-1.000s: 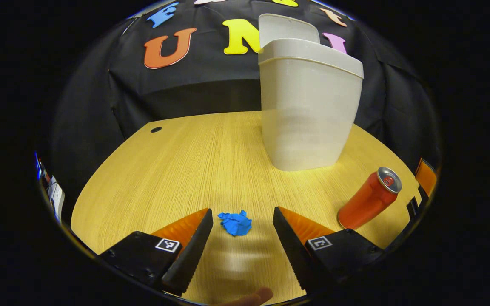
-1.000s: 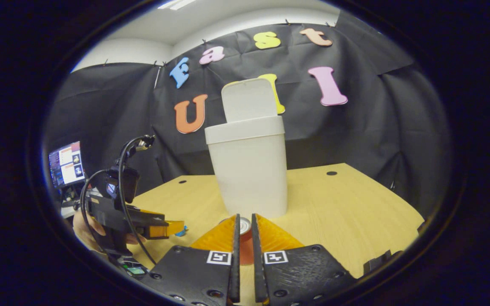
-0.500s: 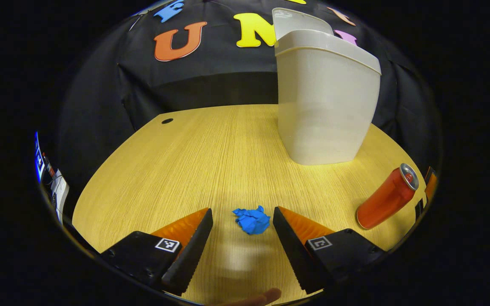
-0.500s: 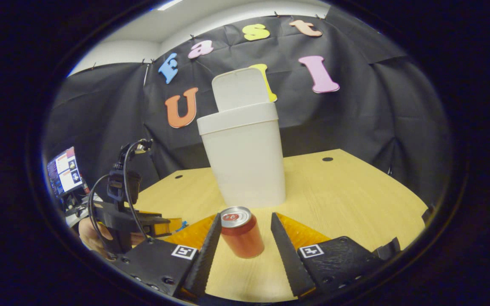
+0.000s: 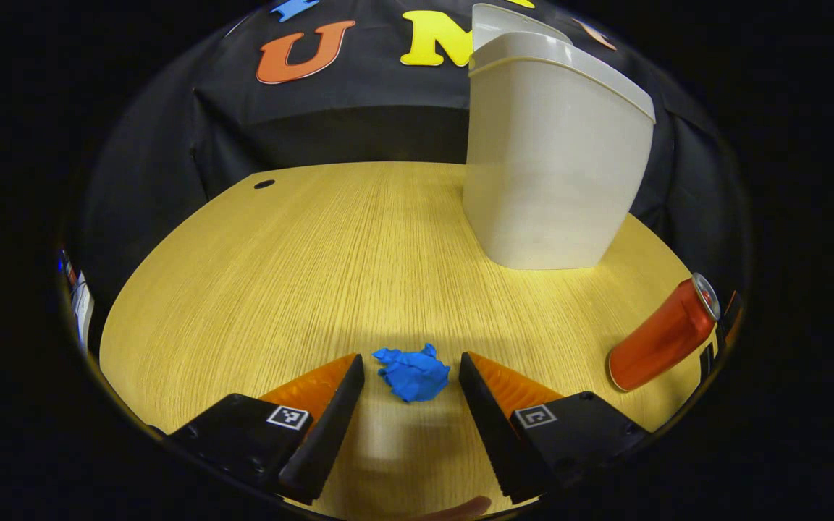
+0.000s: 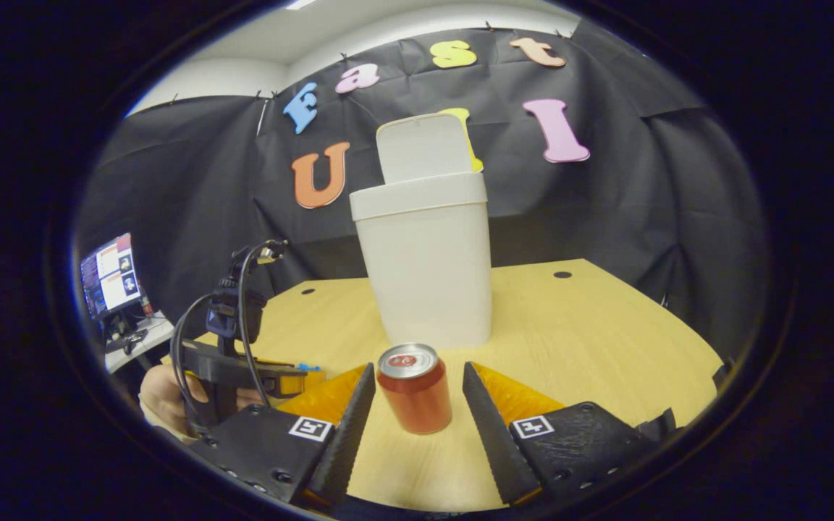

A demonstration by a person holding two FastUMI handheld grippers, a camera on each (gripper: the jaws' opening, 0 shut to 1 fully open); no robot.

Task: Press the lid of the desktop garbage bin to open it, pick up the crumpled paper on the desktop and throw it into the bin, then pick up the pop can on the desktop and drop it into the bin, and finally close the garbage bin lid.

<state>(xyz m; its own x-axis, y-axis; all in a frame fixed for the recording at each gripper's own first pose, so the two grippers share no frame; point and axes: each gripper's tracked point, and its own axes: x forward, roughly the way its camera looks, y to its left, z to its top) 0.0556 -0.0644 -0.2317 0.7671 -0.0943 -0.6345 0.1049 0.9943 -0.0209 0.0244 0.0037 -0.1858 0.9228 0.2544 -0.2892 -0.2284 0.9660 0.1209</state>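
Here, left hand-held gripper point(image 5: 411, 373) is low over the bench point(image 5: 301, 275), jaws wide apart, nothing gripped. Crumpled paper point(image 5: 413, 373) (blue) lies on the bench right between its two fingertips, a gap on each side, closer to the tips than to the jaw base. Ahead and to the right of this hand-held gripper stands the garbage bin point(image 5: 551, 155), lid point(image 5: 511, 20) flipped up and standing at the back. Pop can point(image 5: 663, 334) is off to its right, well apart from the paper, near the bench edge.

Right hand-held gripper point(image 6: 417, 380) also spread wide, holding nothing. The pop can point(image 6: 414, 388) stands upright on the bench point(image 6: 605, 340) between its fingers, not touched by either one. Straight ahead of it, just behind the can, is the garbage bin point(image 6: 428, 264) with the lid point(image 6: 423, 148) up. To its left the left hand-held gripper point(image 6: 283, 376) shows farther off, held by a hand point(image 6: 163, 387), cable looping over it; a bit of the crumpled paper point(image 6: 307, 367) peeks at its tip. A monitor point(image 6: 109, 275) sits further left, beyond the bench.
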